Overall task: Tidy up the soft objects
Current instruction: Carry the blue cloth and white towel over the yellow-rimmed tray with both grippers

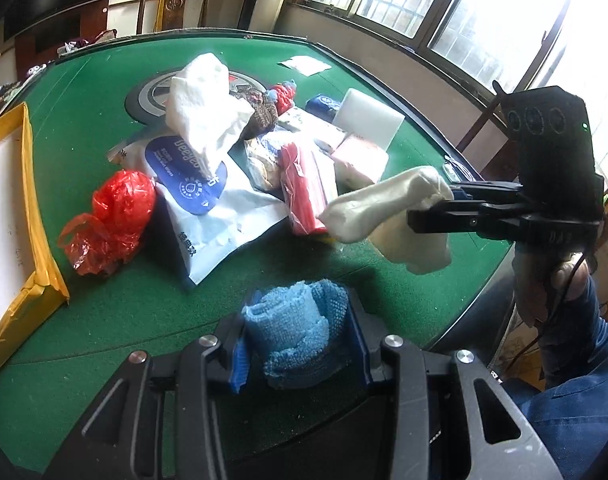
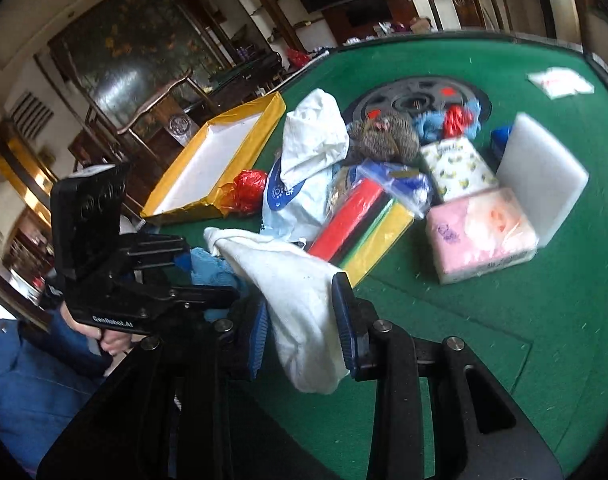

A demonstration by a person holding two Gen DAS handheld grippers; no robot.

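Bottom centre of the left wrist view: left gripper is pinching a rolled light-blue terry cloth between its blue pads, above the green felt table. The roll bulges out past the pads, so it may unroll or slide out if the hand tilts.

Right side of the same view: right gripper is pinching a cream-white soft cloth, grip near one end, the rest hanging free on both sides. Risk: the loose end sags and drags across the pile when moved, or slips since only a narrow strip is caught. In the right wrist view the cloth drapes between the pads at lower centre and nearly touches the blue one at left; the two could tangle if the hands close in.

Mid frame: the clutter pile of red crumpled plastic bag, blue-and-white wet wipes pack and red-wrapped pack sits just beyond. A dragged cloth could snag the bag or topple the white crumpled fabric on top.

Far left: yellow-edged white tray, likely the drop spot. Reaching it means crossing the pile, and a drop could miss its rim.
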